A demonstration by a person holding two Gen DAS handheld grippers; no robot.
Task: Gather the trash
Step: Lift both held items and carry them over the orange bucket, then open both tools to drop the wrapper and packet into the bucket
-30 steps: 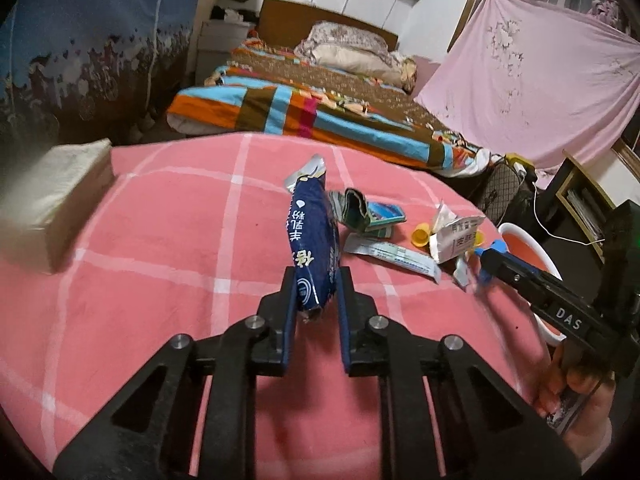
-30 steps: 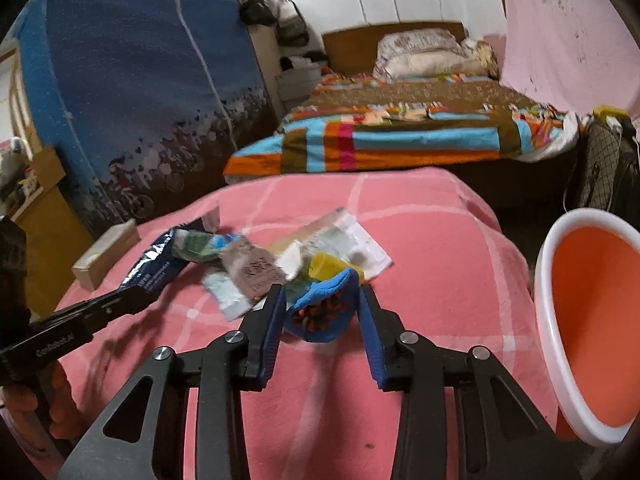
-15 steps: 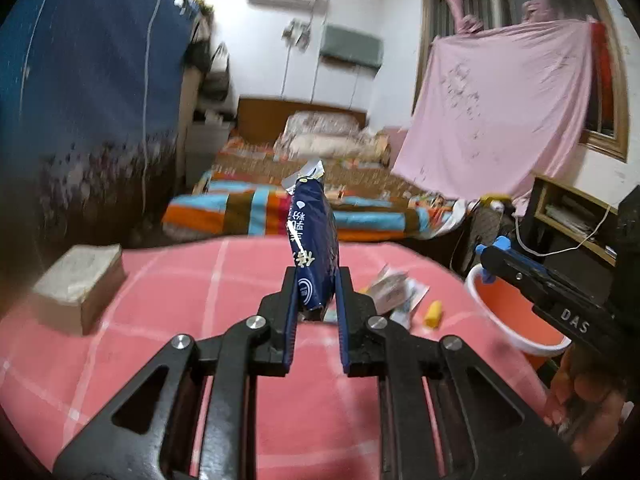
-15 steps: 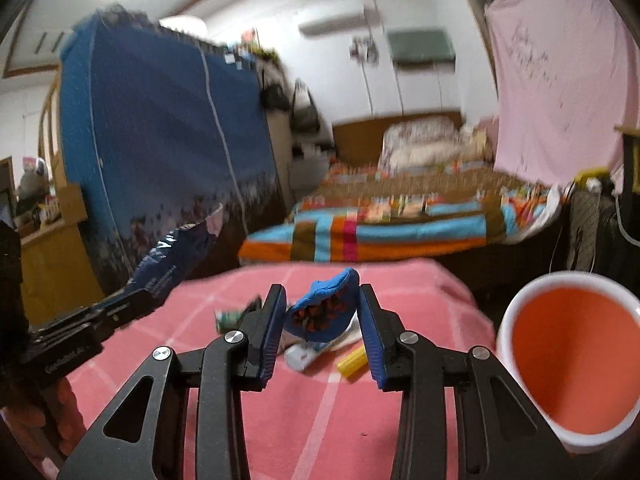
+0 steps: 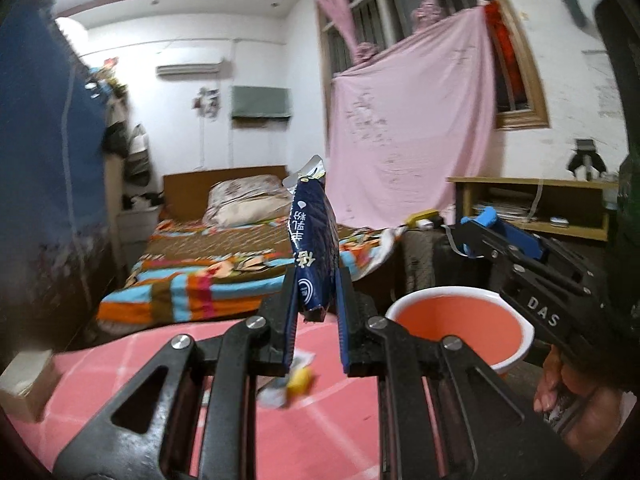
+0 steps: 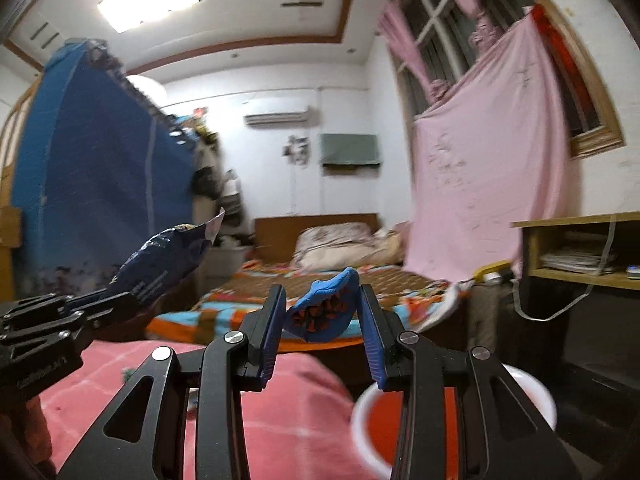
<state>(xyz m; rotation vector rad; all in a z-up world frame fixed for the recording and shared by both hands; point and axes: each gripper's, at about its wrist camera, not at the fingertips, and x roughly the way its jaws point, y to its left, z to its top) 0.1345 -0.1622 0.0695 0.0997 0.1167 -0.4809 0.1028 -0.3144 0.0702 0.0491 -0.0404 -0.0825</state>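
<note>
Trash lifted off the table — left hand-held gripper (image 5: 314,308) clamps navy packet (image 5: 313,240), right hand-held gripper (image 6: 320,320) blue wrapper (image 6: 326,308).

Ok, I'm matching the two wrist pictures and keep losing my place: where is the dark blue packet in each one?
Left wrist: the packet stands upright at centre, clamped in the left gripper.
Right wrist: the packet is at left, slanting up to the right out of the left gripper.
Shared landmark: the orange bin, lower right in both.
</note>
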